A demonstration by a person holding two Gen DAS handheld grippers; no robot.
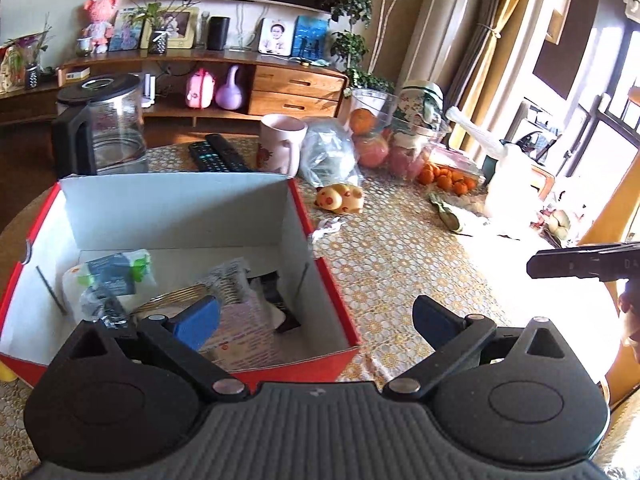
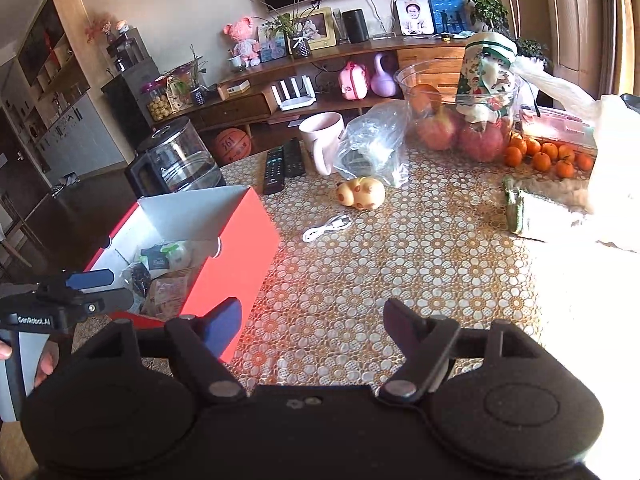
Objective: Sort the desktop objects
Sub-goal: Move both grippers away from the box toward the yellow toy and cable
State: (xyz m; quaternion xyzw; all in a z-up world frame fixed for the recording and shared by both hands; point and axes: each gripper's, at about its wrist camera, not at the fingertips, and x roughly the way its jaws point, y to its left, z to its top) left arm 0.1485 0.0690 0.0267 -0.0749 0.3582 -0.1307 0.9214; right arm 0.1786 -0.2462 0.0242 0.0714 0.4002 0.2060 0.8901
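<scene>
A red box with white inner walls stands at the table's left and holds several packets; it also shows in the right wrist view. My left gripper is open and empty, its left finger over the box's near right corner. My right gripper is open and empty above the patterned tablecloth beside the box. A yellow spotted toy pig and a white cable lie mid-table. The toy pig also shows in the left wrist view.
Two black remotes, a pink mug, a clear plastic bag, a glass kettle, a bowl of fruit, small oranges and a white bag stand along the table's far side.
</scene>
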